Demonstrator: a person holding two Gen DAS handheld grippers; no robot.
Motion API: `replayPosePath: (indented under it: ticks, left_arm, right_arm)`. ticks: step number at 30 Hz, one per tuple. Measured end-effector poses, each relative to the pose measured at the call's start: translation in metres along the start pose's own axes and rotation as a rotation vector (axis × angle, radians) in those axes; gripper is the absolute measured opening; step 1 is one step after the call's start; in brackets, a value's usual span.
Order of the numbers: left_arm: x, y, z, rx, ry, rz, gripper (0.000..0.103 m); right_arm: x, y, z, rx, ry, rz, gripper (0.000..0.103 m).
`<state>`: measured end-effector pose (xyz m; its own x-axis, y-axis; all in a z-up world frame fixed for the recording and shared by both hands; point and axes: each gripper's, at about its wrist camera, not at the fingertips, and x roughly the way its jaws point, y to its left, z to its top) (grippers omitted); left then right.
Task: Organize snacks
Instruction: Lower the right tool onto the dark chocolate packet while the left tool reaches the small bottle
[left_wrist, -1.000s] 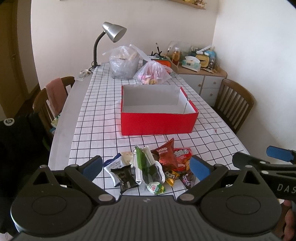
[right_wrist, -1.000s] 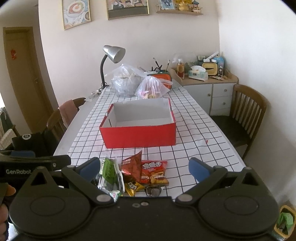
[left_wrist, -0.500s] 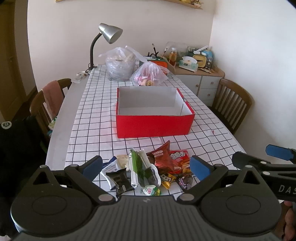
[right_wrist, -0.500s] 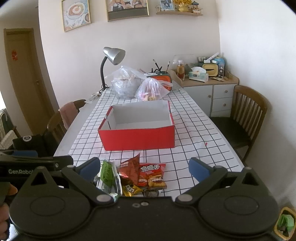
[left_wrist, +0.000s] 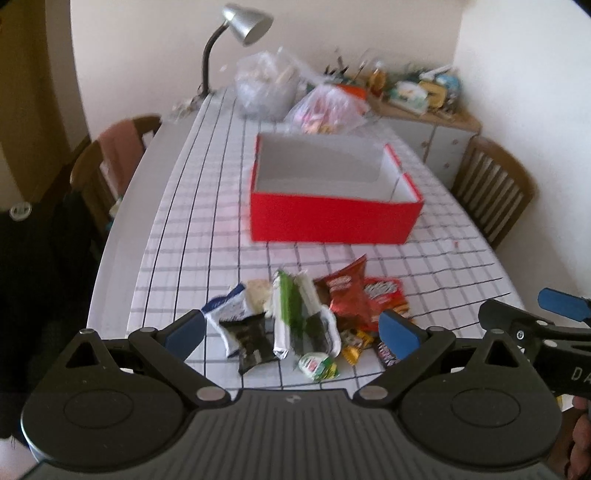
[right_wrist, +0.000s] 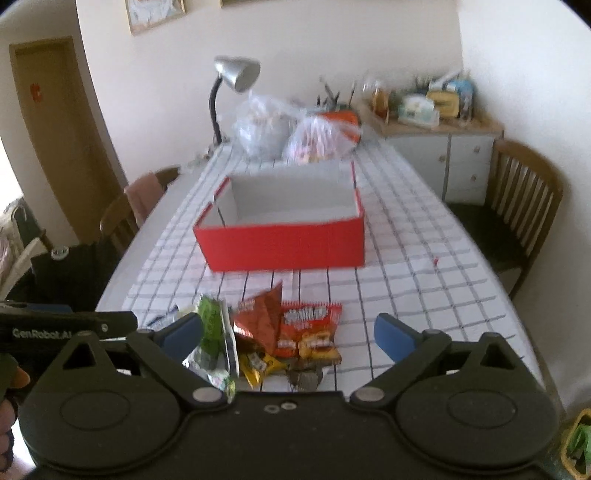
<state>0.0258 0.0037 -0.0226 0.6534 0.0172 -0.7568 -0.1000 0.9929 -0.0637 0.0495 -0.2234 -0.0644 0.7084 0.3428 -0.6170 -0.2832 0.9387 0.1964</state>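
A pile of snack packets lies at the near end of the checked tablecloth: a green and white packet, a dark red packet, a red chip bag, a black packet and small sweets. An open red box with a white, empty inside stands behind them, also in the right wrist view. My left gripper is open above the near side of the pile. My right gripper is open, holds nothing and hovers over the red chip bag and green packet.
Two clear plastic bags and a desk lamp stand at the table's far end. Wooden chairs stand at the left and right. A cluttered sideboard stands against the far right wall.
Both grippers have moved forward and tilted down toward the snack pile, so the pile and the red box sit larger in view. Both jaws stay open.
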Motion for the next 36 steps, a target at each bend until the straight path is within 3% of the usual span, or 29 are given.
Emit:
replayPosePath:
  ticks: [11, 16, 20, 24, 31, 36]
  left_arm:
    - [0.061, 0.011, -0.010, -0.107, 0.206, 0.025, 0.100]
    - [0.082, 0.006, -0.018, -0.109, 0.266, -0.019, 0.096]
    - [0.100, 0.002, -0.025, -0.117, 0.309, -0.028, 0.093]
    - [0.121, -0.002, -0.031, -0.125, 0.341, -0.043, 0.090]
    - [0.158, 0.003, -0.041, -0.215, 0.417, -0.060, 0.072]
    - [0.168, 0.002, -0.037, -0.241, 0.404, -0.062, 0.070]
  right_arm:
    - [0.067, -0.028, -0.019, -0.019, 0.188, 0.029, 0.090]
    - [0.089, -0.038, -0.032, -0.016, 0.275, 0.048, 0.082]
    - [0.103, -0.041, -0.038, -0.040, 0.302, 0.068, 0.081]
    - [0.121, -0.042, -0.047, -0.080, 0.355, 0.090, 0.073]
    - [0.140, -0.038, -0.052, -0.138, 0.380, 0.120, 0.066]
    - [0.149, -0.037, -0.048, -0.158, 0.379, 0.120, 0.064]
